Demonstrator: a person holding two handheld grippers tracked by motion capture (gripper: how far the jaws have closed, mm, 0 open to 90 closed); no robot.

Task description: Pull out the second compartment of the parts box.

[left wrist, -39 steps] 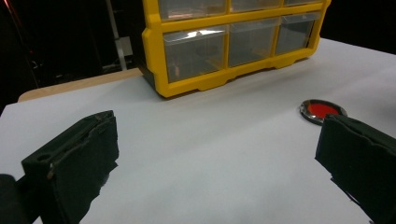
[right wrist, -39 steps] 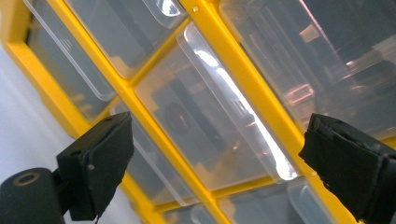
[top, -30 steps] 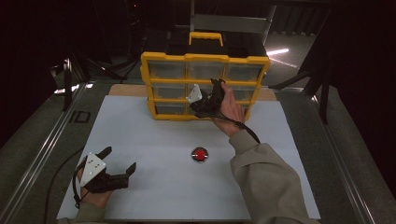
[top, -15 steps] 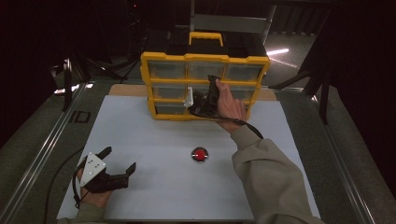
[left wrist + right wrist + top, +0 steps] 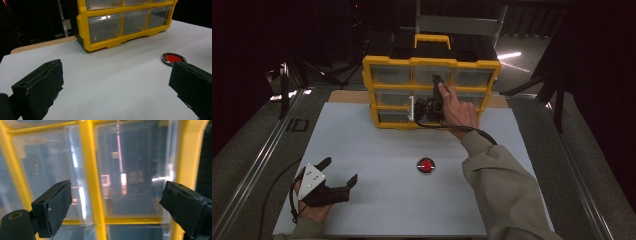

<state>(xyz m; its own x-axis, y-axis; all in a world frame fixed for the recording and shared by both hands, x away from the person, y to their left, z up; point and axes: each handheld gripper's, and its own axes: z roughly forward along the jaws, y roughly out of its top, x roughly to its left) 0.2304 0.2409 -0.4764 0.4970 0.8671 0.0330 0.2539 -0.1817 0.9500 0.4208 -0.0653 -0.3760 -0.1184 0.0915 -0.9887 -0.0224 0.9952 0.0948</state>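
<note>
I have the right claw (image 5: 428, 106) up against the front of the yellow drawer cabinet (image 5: 384, 64), at about twelve o'clock on the worktop (image 5: 377, 150) from where I sit. Its jaws stand wide apart with nothing between them. In the right gripper view they straddle a yellow divider post (image 5: 91, 170), with a clear drawer front (image 5: 135, 170) on one side and another clear drawer front (image 5: 45, 167) on the other. The camera is very close to the plastic; I cannot tell whether the jaw tips touch it.

My left claw (image 5: 339, 172) rests low at about seven o'clock, near the front edge of the white sheet, jaws also spread wide and empty. The left gripper view looks across the bare sheet to the cabinet's lower drawers (image 5: 105, 27) at roughly twelve o'clock, well apart from the claw.

A small red button with a shiny rim (image 5: 426, 165) lies on the sheet near the middle, between the two claws, at about two o'clock in the left gripper view (image 5: 173, 58), just beyond that jaw.
</note>
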